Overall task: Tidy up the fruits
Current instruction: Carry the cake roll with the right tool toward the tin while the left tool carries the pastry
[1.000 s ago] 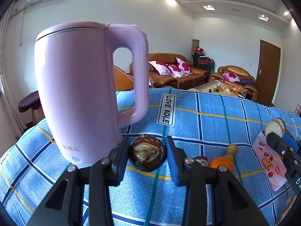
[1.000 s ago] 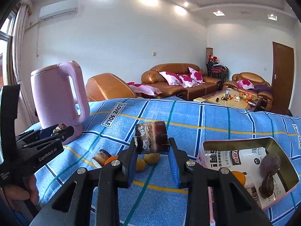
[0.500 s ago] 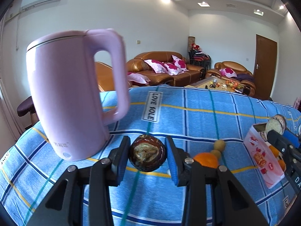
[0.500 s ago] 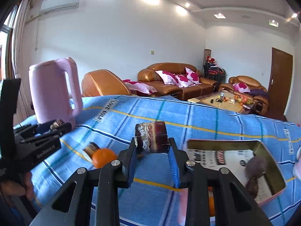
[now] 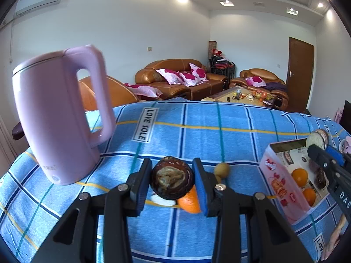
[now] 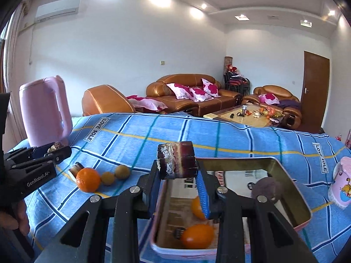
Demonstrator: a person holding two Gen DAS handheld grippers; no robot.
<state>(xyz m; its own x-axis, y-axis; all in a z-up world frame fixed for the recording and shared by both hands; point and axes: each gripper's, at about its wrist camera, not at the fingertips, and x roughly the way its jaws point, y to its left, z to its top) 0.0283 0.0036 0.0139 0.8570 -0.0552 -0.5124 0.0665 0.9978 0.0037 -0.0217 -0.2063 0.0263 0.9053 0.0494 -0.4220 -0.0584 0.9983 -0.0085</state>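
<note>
My left gripper is shut on a dark round fruit with a tan centre, held above the blue checked cloth. Just behind it on the cloth lie an orange and a small yellow-brown fruit. My right gripper is shut on a dark purple cane chunk, over the left end of the open pink tin. The tin holds two oranges and a dark purple fruit. In the right wrist view the left gripper shows at the left.
A tall pink kettle stands on the cloth at the left. On the cloth between kettle and tin lie an orange, two small brown fruits and a cane piece. A pink cup stands right of the tin.
Both grippers have moved right, each still holding its piece. The kettle has slid left in both views, and the right gripper now hangs over the tin's left end.
</note>
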